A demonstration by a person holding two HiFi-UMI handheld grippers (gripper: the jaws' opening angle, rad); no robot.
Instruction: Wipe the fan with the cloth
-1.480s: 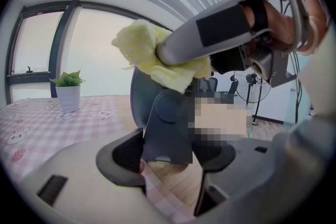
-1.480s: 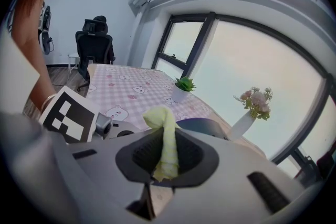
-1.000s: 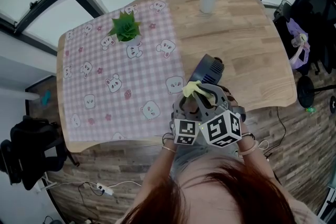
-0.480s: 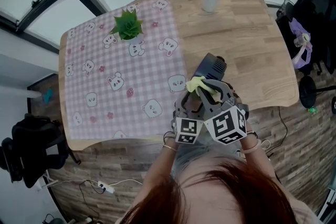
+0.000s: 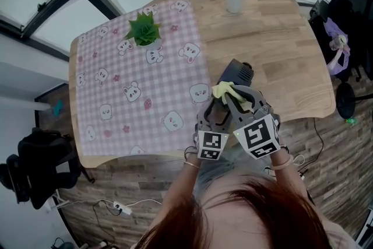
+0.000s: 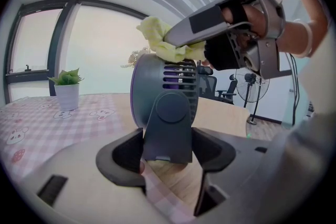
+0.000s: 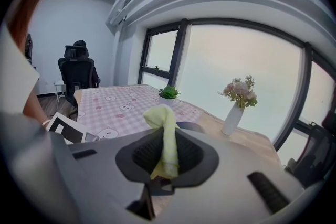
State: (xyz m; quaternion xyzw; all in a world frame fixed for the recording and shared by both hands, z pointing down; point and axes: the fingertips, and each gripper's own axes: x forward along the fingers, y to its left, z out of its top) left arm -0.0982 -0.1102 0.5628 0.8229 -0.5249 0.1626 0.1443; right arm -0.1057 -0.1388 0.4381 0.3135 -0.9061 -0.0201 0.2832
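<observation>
Fan (image 6: 165, 97): upright at the worktop's (image 5: 280, 55) near edge.
Left hand-held gripper (image 6: 167, 150): low on the fan, jaws closed against both sides of its stand.
Right hand-held gripper (image 7: 168, 156): above the fan, pinching the yellow cloth (image 6: 163, 42).
Cloth: touching the top of the fan's casing.
Likely next: the right side wipes along the rim while the left braces.

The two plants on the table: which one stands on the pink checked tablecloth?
The spiky green potted plant; the vase of pink flowers stands on bare wood.
</observation>
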